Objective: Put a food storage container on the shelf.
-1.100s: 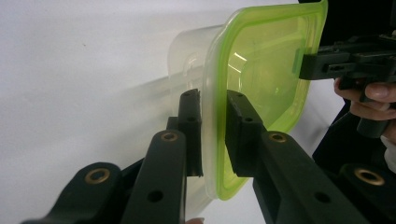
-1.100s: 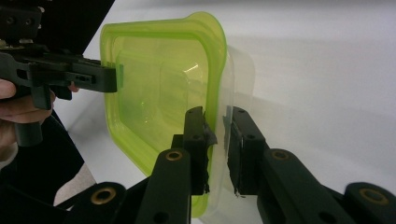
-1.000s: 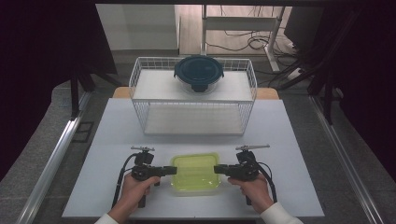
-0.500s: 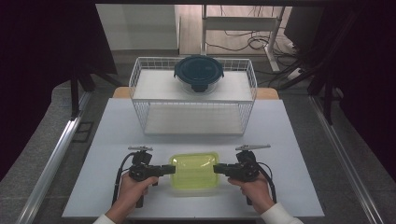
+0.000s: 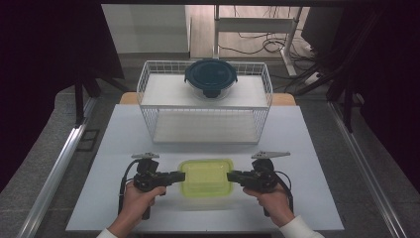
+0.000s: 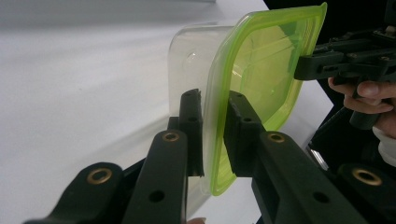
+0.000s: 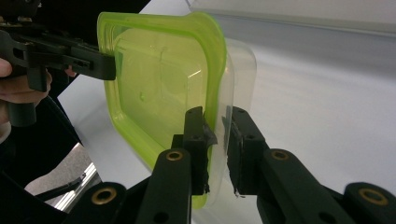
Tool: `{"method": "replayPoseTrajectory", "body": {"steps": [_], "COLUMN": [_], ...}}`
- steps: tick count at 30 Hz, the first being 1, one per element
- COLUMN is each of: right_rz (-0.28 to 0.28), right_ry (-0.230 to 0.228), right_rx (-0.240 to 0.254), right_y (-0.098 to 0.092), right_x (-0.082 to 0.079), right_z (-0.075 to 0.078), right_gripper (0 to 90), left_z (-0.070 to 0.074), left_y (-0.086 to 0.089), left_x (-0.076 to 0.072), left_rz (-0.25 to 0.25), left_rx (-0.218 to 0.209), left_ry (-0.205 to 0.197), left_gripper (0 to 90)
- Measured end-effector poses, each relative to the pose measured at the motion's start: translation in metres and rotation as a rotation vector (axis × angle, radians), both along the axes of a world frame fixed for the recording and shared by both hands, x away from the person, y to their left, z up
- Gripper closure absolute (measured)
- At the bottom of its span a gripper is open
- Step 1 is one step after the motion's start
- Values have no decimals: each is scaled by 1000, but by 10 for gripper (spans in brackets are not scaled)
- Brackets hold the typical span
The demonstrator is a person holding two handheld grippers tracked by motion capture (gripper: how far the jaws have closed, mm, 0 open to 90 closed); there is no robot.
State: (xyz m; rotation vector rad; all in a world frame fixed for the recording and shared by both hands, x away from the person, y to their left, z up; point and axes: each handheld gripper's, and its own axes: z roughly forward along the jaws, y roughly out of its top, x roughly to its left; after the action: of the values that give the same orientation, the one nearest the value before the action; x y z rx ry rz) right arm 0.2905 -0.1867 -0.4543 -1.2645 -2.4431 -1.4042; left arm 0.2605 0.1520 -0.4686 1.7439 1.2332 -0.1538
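- The white rectangular surface (image 5: pixel 124 148) takes up the middle and lower part of the high view, with grey floor on either side of it.
- A white wire basket rack (image 5: pixel 205 101) stands at the far, upper-centre part of the surface, its open side facing the camera.
- A round clear container with a dark blue lid (image 5: pixel 211 77) sits on top of the rack, at the upper centre of the frame.
- A clear rectangular plastic container with a translucent lime-green lid (image 5: pixel 206 177) lies at the lower centre of the high view, on or just above the surface, between the two grippers.
- The left hand-held gripper (image 5: pixel 178 176), black and gripped by the person's left hand (image 5: pixel 141 198), is at the lower left of centre. In the left gripper view its jaws are closed on the container's left rim (image 6: pixel 212 135), one jaw on the green lid and the other on the clear wall.
- The right hand-held gripper (image 5: pixel 233 177), held by the right hand (image 5: pixel 272 198), is at the lower right of centre. In the right gripper view its jaws straddle the opposite rim (image 7: pixel 217 130), pinching lid and clear wall together.
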Motion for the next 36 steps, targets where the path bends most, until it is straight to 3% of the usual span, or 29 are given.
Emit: {"method": "replayPoseTrajectory", "body": {"steps": [14, 21, 24, 36], "right_rz": [16, 17, 17, 20], "right_ry": [-41, -75, -98, -152], "right_rx": [21, 37, 46, 43], "right_y": [-3, -5, -5, 1], "right_x": [1, 5, 8, 19], "right_z": [18, 34, 44, 72], "right_gripper": [782, 781, 781, 781], "left_z": [18, 39, 55, 82], "left_y": [1, 0, 2, 5], "left_x": [2, 9, 12, 22], "left_rz": [-13, -16, -21, -14], "left_rx": [-7, -7, 3, 11], "left_ry": [-48, -88, -120, -166], "left_gripper": [786, 784, 781, 781]}}
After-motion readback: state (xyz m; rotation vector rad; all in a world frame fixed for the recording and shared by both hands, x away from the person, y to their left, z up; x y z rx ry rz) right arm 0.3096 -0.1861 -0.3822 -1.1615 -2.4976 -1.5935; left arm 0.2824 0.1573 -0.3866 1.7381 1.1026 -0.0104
